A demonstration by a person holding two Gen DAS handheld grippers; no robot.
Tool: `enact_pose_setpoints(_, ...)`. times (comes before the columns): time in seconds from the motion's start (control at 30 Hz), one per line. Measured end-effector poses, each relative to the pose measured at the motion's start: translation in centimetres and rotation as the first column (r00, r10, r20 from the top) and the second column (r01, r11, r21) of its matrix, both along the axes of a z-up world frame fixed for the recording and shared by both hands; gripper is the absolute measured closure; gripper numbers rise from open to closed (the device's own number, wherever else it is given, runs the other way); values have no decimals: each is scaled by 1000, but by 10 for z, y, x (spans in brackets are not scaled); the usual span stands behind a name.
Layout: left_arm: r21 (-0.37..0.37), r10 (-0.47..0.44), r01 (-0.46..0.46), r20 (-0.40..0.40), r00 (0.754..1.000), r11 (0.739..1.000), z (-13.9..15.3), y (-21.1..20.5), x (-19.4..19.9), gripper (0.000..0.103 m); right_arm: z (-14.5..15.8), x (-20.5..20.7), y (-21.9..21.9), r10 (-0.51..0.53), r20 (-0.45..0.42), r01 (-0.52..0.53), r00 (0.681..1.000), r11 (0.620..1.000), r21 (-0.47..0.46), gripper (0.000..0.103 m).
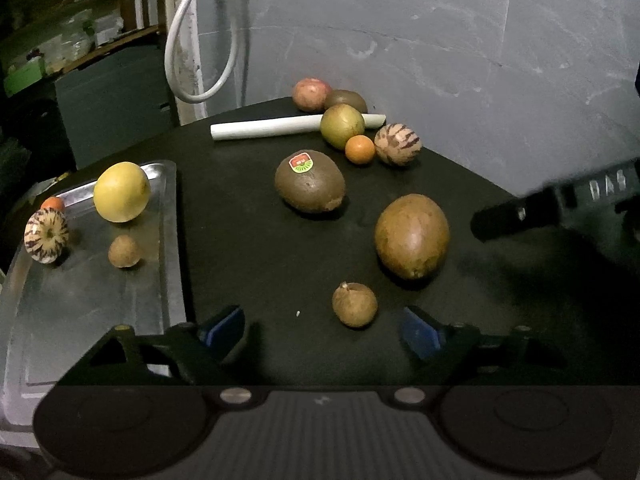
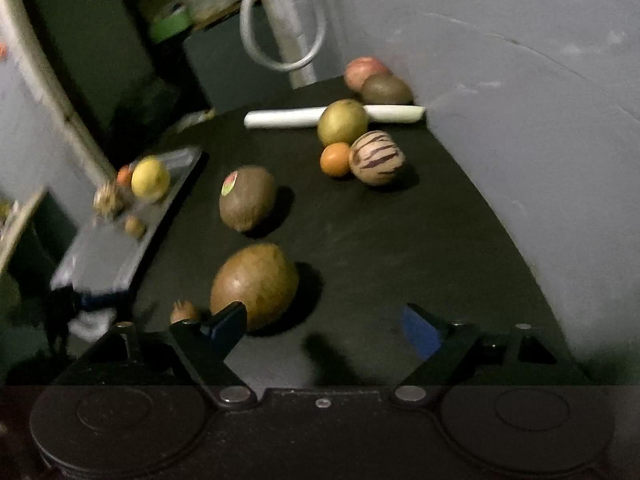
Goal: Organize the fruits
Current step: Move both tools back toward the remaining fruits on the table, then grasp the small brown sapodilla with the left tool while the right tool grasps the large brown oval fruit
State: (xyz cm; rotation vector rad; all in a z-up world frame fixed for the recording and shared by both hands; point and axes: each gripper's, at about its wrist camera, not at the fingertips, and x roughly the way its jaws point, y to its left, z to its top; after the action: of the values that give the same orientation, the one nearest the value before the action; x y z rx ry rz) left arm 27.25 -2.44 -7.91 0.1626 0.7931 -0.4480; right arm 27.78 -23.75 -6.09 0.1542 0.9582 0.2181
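Observation:
A metal tray (image 1: 80,300) at the left holds a yellow fruit (image 1: 121,191), a striped fruit (image 1: 45,235), a small brown fruit (image 1: 124,251) and a small orange one (image 1: 53,203). On the black table lie a stickered kiwi (image 1: 309,180), a large brown fruit (image 1: 412,236) and a small brown fruit (image 1: 354,304). My left gripper (image 1: 322,332) is open and empty, just short of the small brown fruit. My right gripper (image 2: 326,330) is open and empty, with the large brown fruit (image 2: 255,286) by its left finger.
At the back lie a white stalk (image 1: 280,126), a green fruit (image 1: 342,126), an orange (image 1: 360,149), a striped fruit (image 1: 398,144), a reddish fruit (image 1: 311,94) and a kiwi (image 1: 346,101). A grey wall (image 1: 480,60) stands behind. A white cable (image 1: 188,40) hangs at the back left.

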Motion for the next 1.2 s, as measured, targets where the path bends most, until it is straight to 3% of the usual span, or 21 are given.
enact_pose_setpoints(0.13,-11,0,-1,-7,1000,1000,-2,2,3,21,-1,0,11,198,5,-195,980,971,-137,17)
enact_pose_setpoints(0.23,-38,1,-1,-21,1000,999,-3,3,7,23,-3,0,25,377,0,-366,926,898,-243,18)
enact_pose_setpoints(0.37,-43,-9,8,-37,999,999,-6,3,12,27,-6,4,42,562,-16,-534,827,776,-337,19)
enact_pose_setpoints(0.57,-22,-38,37,-39,999,999,-7,-1,15,37,-6,16,61,742,-39,-672,669,581,-458,19)
enact_pose_setpoints(0.87,-17,-89,88,-53,995,996,-10,-9,19,52,-13,27,83,900,-157,-802,406,269,-533,19)
enact_pose_setpoints(0.97,-17,-86,85,-53,995,996,-10,-9,20,54,-18,30,89,922,-188,-820,338,190,-540,20)
enact_pose_setpoints(1.07,-30,-76,75,-61,995,997,-9,-8,23,59,-18,36,93,934,-198,-837,299,157,-525,21)
enact_pose_setpoints(1.2,-37,-72,70,-72,995,997,-9,-8,25,70,-16,42,95,943,-206,-857,263,130,-498,34)
